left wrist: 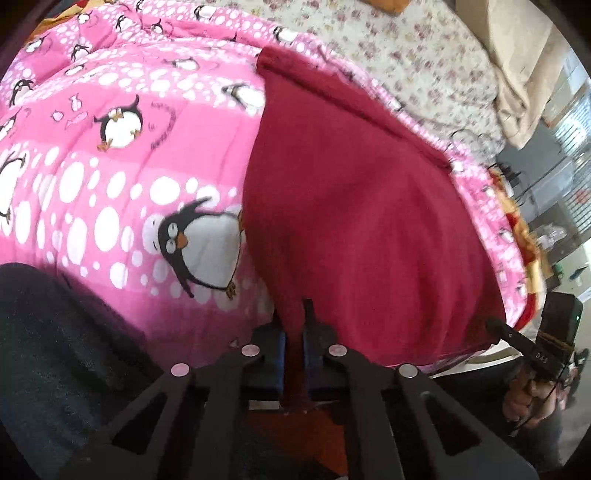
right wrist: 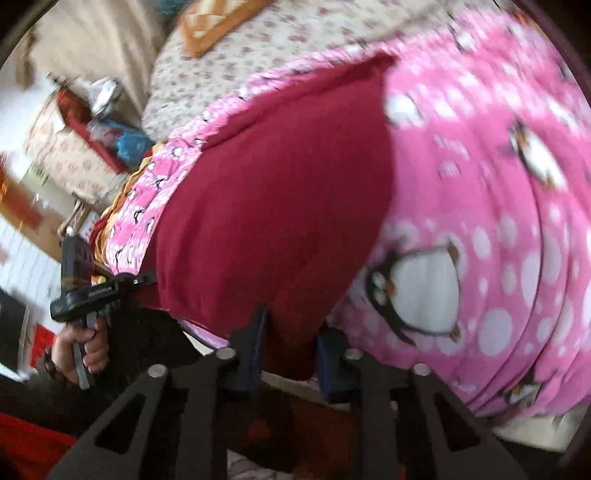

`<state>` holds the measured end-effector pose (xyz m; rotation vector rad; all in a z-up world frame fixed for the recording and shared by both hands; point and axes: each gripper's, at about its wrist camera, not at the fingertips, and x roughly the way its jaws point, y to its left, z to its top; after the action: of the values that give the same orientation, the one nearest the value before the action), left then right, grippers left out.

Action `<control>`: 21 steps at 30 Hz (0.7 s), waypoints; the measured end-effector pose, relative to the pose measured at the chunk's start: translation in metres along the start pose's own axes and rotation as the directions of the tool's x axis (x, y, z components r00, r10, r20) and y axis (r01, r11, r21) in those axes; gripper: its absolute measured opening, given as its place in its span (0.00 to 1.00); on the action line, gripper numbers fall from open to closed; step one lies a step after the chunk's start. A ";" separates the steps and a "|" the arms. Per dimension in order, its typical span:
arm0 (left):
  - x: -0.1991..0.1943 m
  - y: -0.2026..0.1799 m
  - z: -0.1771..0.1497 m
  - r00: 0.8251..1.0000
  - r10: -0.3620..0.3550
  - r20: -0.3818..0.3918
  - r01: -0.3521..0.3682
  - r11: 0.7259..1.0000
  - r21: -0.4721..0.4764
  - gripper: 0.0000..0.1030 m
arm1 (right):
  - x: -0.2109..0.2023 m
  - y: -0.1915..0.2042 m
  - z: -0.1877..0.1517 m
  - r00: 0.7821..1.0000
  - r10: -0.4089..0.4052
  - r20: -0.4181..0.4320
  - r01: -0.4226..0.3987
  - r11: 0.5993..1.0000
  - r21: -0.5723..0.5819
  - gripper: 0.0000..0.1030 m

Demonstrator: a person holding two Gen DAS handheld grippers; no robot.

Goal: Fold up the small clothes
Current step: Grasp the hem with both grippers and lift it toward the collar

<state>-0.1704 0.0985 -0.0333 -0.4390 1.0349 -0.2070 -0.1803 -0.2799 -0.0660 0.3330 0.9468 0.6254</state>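
Left claw (left wrist: 295, 354) is clamped on a pinch of the red cloth (left wrist: 354, 206) at its near edge, the fabric gathered into a narrow fold between the closed fingers (left wrist: 317, 325). Right claw (right wrist: 291, 343) bites the same cloth (right wrist: 266, 206) at its near edge too, a thicker bunch of fabric wedged between fingers (right wrist: 258, 332) that stand slightly apart around it. Each claw shows at the edge of the other's view, a hand (right wrist: 79, 350) wrapped round the left one's grip and a hand (left wrist: 528, 402) on the right one's. From both grips the red cloth stretches away across a pink quilt (left wrist: 122, 177) printed with penguins and white dots, lying mostly flat with a hemmed far edge. Beyond the quilt, a floral sheet (left wrist: 424, 66) covers the far part of the bed, where an orange pillow (right wrist: 218, 22) rests. Both views are motion-blurred, the right wrist's more so.
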 end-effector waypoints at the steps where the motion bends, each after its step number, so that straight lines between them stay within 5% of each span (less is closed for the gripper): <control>1: -0.008 -0.003 0.002 1.000 -0.015 0.027 0.015 1.000 0.010 0.00 | -0.010 0.007 0.003 0.999 0.022 0.041 -0.021 0.999 -0.024 0.09; 8: -0.109 -0.011 0.015 0.948 -0.176 0.267 0.159 0.984 0.082 0.00 | -0.102 0.055 0.010 0.944 0.121 0.309 -0.046 0.970 -0.240 0.07; 11: -0.140 -0.022 0.009 0.929 -0.211 0.305 0.182 0.976 0.120 0.00 | -0.132 0.080 0.008 0.916 0.166 0.366 -0.054 0.953 -0.298 0.07; 21: -0.219 -0.050 -0.031 0.883 -0.333 0.330 0.246 0.929 0.277 0.00 | -0.214 0.136 -0.016 0.887 0.198 0.416 -0.021 0.920 -0.392 0.07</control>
<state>-0.3046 0.1261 0.1470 -0.4044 0.5575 -0.4893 -0.3322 -0.3091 0.1348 0.1726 0.3470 0.7809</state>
